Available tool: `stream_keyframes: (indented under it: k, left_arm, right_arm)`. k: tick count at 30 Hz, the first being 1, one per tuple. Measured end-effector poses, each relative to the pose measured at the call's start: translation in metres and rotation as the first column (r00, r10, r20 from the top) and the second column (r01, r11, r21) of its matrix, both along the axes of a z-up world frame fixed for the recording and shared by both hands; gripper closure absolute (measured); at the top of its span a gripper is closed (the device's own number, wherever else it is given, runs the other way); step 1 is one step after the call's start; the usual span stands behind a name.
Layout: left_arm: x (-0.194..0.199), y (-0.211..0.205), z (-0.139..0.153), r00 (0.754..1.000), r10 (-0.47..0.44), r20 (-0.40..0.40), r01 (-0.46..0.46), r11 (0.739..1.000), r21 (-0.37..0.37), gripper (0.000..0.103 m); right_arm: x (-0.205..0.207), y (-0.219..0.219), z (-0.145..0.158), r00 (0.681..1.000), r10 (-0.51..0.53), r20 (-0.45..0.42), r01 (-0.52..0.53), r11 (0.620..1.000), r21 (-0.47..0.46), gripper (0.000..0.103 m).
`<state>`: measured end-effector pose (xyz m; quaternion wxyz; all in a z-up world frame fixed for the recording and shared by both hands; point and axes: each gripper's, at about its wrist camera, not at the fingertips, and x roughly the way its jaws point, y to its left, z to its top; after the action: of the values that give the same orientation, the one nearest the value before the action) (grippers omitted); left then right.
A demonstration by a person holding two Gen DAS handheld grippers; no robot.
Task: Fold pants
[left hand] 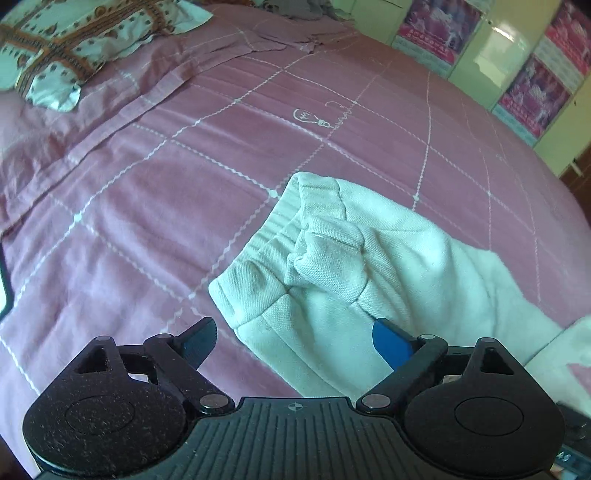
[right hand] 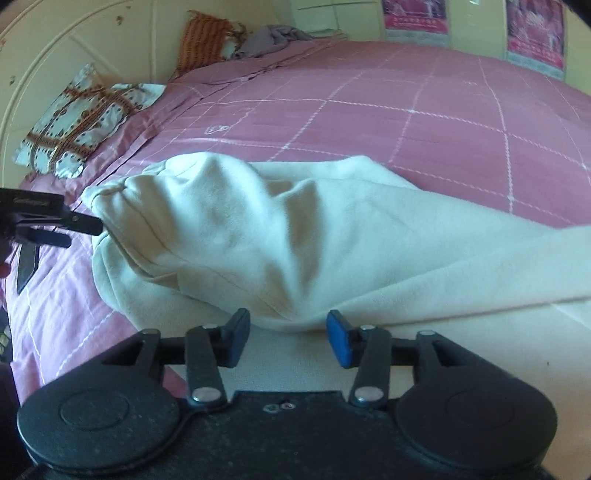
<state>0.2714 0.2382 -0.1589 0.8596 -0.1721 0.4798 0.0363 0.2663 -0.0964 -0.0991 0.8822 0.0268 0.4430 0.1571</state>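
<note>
On pink bedspread (left hand: 155,206), cream pants (left hand: 369,258), folded

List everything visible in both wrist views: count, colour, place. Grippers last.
pants: one, cream white, bunched on the near side of the bed, waistband toward the pillow side
bedspread: one, pink with a white grid, covers the whole bed
patterned pillow: one, white with brown bands, at the head of the bed
striped cushion: one, orange-brown, far corner against the wall
grey cloth: one heap, far edge of the bed
posters: several, pink, on the pale cupboard doors behind the bed
left gripper: black with blue pads, jaws wide open over the waistband end, nothing held
right gripper: black with blue pads, jaws apart above the pants, nothing gripped
</note>
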Motion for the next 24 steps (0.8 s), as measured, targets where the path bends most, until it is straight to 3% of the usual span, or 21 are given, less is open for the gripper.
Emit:
stream_keyframes:
  k: [4, 9, 10, 11, 13, 15, 17, 18, 20, 24]
  left_arm:
    - [0.005, 0.001, -0.01, 0.997, 0.069, -0.023, -0.072, 0.987, -0.142, 0.012]
    - [0.02, -0.007, -0.029, 0.99, 0.136, -0.035, -0.14, 0.967, -0.214, 0.013]
    - [0.022, -0.008, -0.031, 0.989, 0.144, -0.031, -0.147, 0.964, -0.223, 0.029]
    - [0.025, -0.009, -0.033, 0.99, 0.134, -0.036, -0.138, 0.964, -0.228, 0.055]
    - [0.031, -0.011, -0.036, 0.992, 0.115, -0.048, -0.123, 0.964, -0.237, 0.076]
    - [0.034, -0.015, -0.035, 0.993, 0.105, -0.047, -0.113, 0.972, -0.205, 0.078]
    - [0.035, -0.018, -0.032, 0.995, 0.094, -0.029, -0.097, 0.977, -0.188, 0.084]
    - [0.035, -0.017, -0.03, 0.995, 0.095, -0.022, -0.098, 0.976, -0.193, 0.084]
    - [0.034, -0.009, -0.019, 0.994, 0.109, 0.007, -0.105, 0.97, -0.218, 0.085]
    - [0.026, 0.009, 0.016, 0.987, 0.104, 0.123, -0.073, 0.97, -0.234, 0.085]
  right_arm:
    - [-0.001, -0.022, -0.013, 0.99, -0.12, -0.07, 0.126, 0.989, 0.075, 0.054]
    - [0.006, -0.042, -0.016, 0.962, -0.232, -0.143, 0.255, 0.95, 0.18, 0.05]
    - [0.011, -0.043, -0.017, 0.954, -0.251, -0.163, 0.28, 0.941, 0.19, 0.043]
    - [0.015, -0.045, -0.019, 0.946, -0.269, -0.182, 0.304, 0.931, 0.204, 0.04]
    - [0.027, -0.047, -0.023, 0.921, -0.313, -0.233, 0.365, 0.903, 0.228, 0.04]
    - [0.042, -0.046, -0.028, 0.884, -0.364, -0.293, 0.43, 0.879, 0.206, 0.042]
    - [0.05, -0.046, -0.032, 0.853, -0.418, -0.311, 0.48, 0.864, 0.155, 0.081]
    - [0.051, -0.046, -0.033, 0.845, -0.436, -0.311, 0.495, 0.857, 0.141, 0.086]
    - [0.046, -0.048, -0.033, 0.841, -0.441, -0.313, 0.505, 0.848, 0.163, 0.091]
    - [0.013, -0.038, 0.007, 0.911, -0.372, -0.177, 0.405, 0.884, 0.231, 0.092]
